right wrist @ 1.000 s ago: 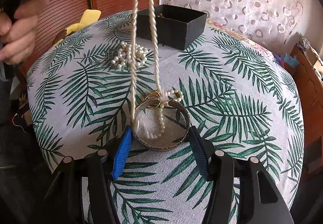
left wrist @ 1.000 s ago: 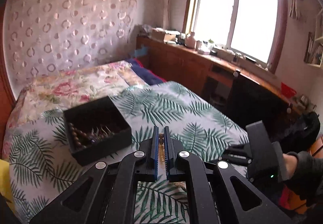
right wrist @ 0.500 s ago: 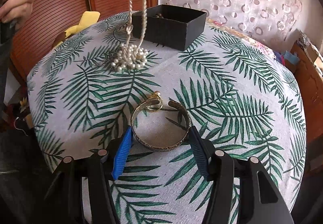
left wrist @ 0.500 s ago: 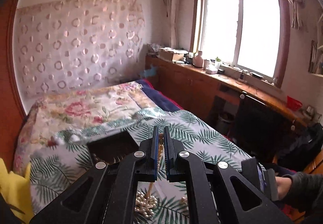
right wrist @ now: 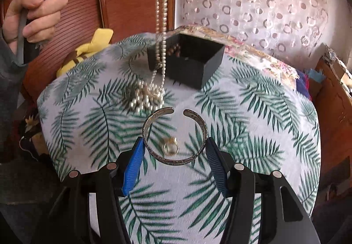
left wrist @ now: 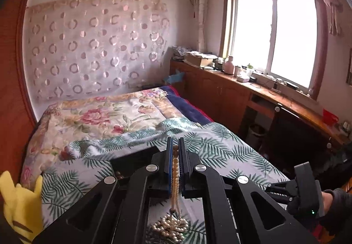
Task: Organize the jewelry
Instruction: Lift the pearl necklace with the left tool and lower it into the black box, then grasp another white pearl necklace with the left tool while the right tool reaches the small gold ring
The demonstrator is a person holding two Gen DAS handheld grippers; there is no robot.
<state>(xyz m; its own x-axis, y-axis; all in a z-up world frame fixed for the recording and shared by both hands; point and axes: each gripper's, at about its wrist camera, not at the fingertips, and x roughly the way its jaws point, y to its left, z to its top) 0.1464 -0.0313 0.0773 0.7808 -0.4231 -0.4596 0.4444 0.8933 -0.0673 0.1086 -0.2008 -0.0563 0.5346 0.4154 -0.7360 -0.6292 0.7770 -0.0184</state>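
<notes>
The bed carries an open black box near its far edge. The left hand-held gripper pinches a pearl necklace, hung clear for boxing. The right hand-held gripper clasps a silver cuff bangle.

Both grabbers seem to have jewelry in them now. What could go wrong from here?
1. The pearl necklace hangs long from the shut left gripper, its cluster dangling beside the black box; it could snag the rim or miss the box.
2. The right gripper pinches the open cuff bracelet only at its sides; it might spring out.
3. A small ring lies on the cloth below and could be forgotten.
</notes>
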